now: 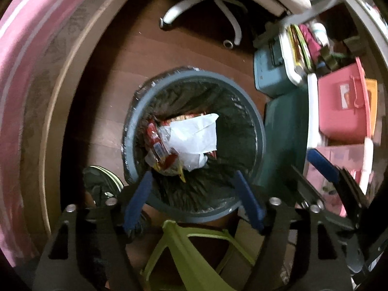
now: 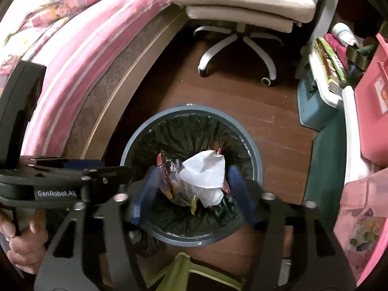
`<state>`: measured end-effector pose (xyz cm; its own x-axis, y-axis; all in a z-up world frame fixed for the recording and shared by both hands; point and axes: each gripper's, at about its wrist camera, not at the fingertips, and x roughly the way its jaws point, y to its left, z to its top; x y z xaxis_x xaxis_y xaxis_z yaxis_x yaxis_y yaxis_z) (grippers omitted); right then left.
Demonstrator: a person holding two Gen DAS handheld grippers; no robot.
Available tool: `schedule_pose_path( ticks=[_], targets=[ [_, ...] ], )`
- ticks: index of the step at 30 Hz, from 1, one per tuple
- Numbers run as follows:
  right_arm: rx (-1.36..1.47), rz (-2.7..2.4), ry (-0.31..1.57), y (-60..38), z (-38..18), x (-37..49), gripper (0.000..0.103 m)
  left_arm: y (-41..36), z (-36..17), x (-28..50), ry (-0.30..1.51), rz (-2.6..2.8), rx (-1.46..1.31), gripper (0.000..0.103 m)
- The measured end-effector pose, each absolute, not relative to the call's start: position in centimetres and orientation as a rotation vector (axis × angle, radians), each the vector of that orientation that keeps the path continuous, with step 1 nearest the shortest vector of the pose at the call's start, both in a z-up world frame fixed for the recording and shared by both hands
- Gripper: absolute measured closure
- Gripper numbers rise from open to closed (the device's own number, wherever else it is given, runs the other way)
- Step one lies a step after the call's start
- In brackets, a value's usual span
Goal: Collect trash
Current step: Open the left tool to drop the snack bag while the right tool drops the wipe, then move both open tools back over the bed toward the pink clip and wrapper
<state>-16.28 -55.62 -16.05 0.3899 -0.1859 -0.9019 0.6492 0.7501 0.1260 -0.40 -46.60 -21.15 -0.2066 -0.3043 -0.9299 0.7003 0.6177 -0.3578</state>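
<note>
A round grey trash bin (image 1: 260, 131) with a black liner stands on the wooden floor; it also shows in the right wrist view (image 2: 135, 140). Inside lie white crumpled paper (image 1: 196, 135) (image 2: 203, 172) and red and yellow snack wrappers (image 1: 157, 145) (image 2: 166, 179). My left gripper (image 1: 194, 201) hovers open and empty above the bin's near rim. My right gripper (image 2: 191, 191) hovers open and empty above the bin, its fingers either side of the trash. The left gripper's body (image 2: 60, 181) shows at the left of the right wrist view.
A pink bed (image 2: 80, 38) runs along the left. A white office chair (image 2: 242, 24) stands behind the bin. A white shelf with pink boxes (image 2: 371, 111) and a blue-grey box (image 2: 312, 106) stand at the right. A green stool (image 1: 184, 249) is below the grippers. A shoe (image 1: 101, 181) sits left of the bin.
</note>
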Motion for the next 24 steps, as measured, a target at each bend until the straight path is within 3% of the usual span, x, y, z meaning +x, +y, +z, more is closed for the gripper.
schedule_pose_path(
  ticks=[2,12,24],
  targets=[
    [0.521,-0.573,1.033,-55.5,-15.6,-16.2,0.020,-46.2,-20.5,0.1,1.509,-0.928,0.312,0.027],
    [0.483,-0.565,0.940,-54.1,-11.8,-15.9,0.015,-42.3,-15.4,2.0,1.413,-0.861,0.081,0.024],
    [0.377,-0.490,0.788,-49.8,-4.7,-15.3,0.012,-31.4,-7.3,3.1,1.186,-0.745,-0.304,0.023]
  ],
)
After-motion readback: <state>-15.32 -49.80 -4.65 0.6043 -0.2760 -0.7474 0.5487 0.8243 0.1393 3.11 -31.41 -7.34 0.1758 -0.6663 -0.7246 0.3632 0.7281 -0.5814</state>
